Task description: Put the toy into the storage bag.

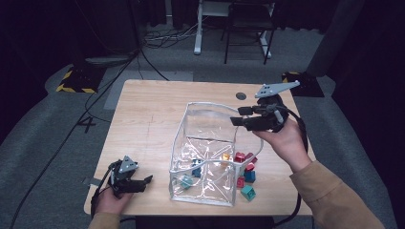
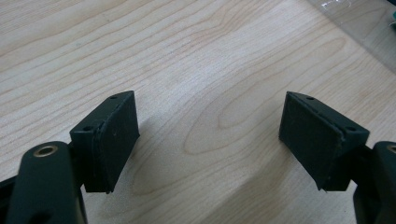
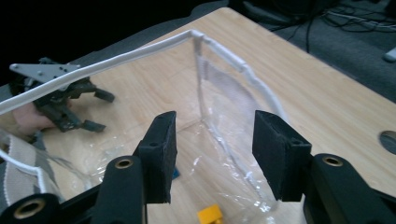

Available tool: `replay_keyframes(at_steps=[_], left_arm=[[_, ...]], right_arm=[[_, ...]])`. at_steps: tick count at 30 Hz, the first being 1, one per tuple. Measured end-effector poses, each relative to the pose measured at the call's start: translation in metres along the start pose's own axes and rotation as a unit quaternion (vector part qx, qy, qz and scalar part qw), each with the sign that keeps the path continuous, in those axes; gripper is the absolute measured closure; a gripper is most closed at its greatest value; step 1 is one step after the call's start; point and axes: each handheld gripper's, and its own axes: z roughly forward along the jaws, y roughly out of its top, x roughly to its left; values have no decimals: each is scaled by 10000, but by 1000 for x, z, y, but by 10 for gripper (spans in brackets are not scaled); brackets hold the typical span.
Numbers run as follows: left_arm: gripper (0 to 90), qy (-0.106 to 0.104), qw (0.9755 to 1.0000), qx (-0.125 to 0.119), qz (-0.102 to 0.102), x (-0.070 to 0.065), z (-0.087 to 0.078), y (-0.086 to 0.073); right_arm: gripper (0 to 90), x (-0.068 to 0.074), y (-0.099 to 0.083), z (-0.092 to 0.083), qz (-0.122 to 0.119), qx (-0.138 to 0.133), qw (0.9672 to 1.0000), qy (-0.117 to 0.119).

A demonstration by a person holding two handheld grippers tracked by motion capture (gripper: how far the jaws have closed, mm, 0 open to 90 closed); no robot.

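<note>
R tongs [image 1: 237, 116] wide, nothing between, held over far R rim of clear bag [image 1: 205, 152]; L tongs [image 1: 147, 180] wide, empty, low on counter [image 1: 143, 114] near front-L corner. Bag upright mid-counter w/ few small blocks inside; more blocks [image 1: 246, 174] on wood just R of it. Grey carpet, cables, dark room

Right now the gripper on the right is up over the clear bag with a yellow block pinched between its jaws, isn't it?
Not quite. The right gripper is up over the clear bag, but its jaws stand open with nothing between them. The right gripper view shows the yellow block lying down on the bag's bottom.
</note>
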Motion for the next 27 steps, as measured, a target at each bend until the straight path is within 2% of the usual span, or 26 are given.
replay_keyframes(at_steps=[14, 27], left_arm=[[199, -14, 10000, 4, 13, 0, 0, 0], [199, -9, 10000, 1, 17, 0, 0, 0]], right_arm=[[494, -35, -21, -42, 415, -337, 9973, -503], [484, -63, -39, -62, 728, -372, 9927, -891]])
